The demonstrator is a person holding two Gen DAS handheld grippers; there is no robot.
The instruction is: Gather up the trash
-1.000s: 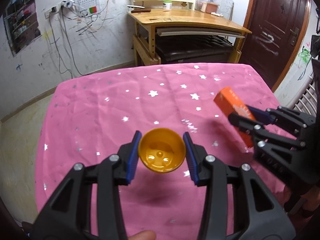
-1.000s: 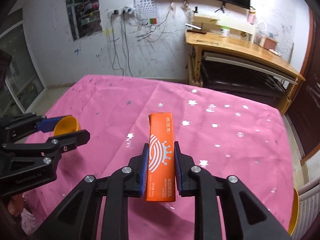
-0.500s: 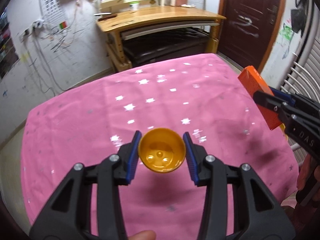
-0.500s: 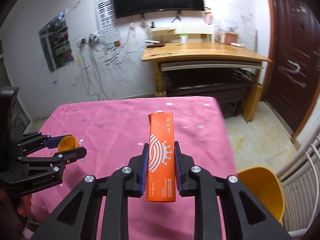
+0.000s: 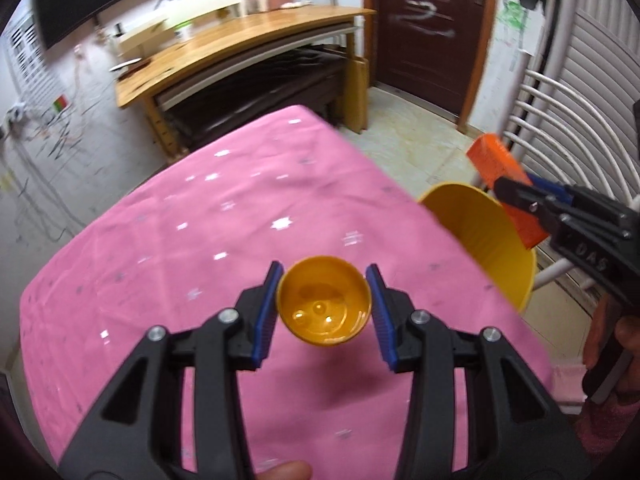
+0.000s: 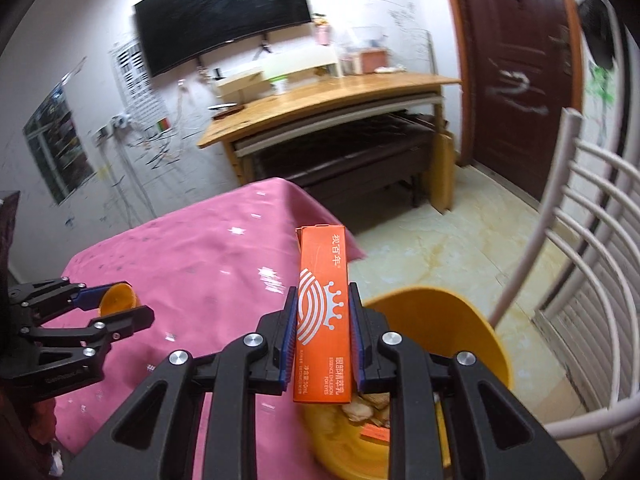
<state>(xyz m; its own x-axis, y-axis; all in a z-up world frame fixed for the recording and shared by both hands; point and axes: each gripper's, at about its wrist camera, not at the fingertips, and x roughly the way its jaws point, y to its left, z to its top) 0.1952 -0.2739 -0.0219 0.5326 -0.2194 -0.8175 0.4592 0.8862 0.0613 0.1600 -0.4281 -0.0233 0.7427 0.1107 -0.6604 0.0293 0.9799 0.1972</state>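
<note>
My left gripper (image 5: 325, 308) is shut on a small orange cup (image 5: 325, 307), held above the pink star-patterned tablecloth (image 5: 200, 240); it also shows in the right wrist view (image 6: 116, 300). My right gripper (image 6: 323, 336) is shut on a long orange box (image 6: 323, 312) with white print and holds it over the rim of a yellow trash bin (image 6: 460, 332) beside the table's right edge. Some scraps lie inside the bin. In the left wrist view the box (image 5: 504, 188) and the bin (image 5: 480, 232) are at the right.
A white slatted chair (image 6: 580, 248) stands right of the bin. A wooden desk (image 6: 320, 96) with a dark bench under it stands at the back wall, and a dark brown door (image 6: 516, 64) is at the far right. Tiled floor lies between the table and the desk.
Both grippers have swung to the right, still holding their objects. The right gripper with the orange box has moved from above the table to above the yellow bin.
</note>
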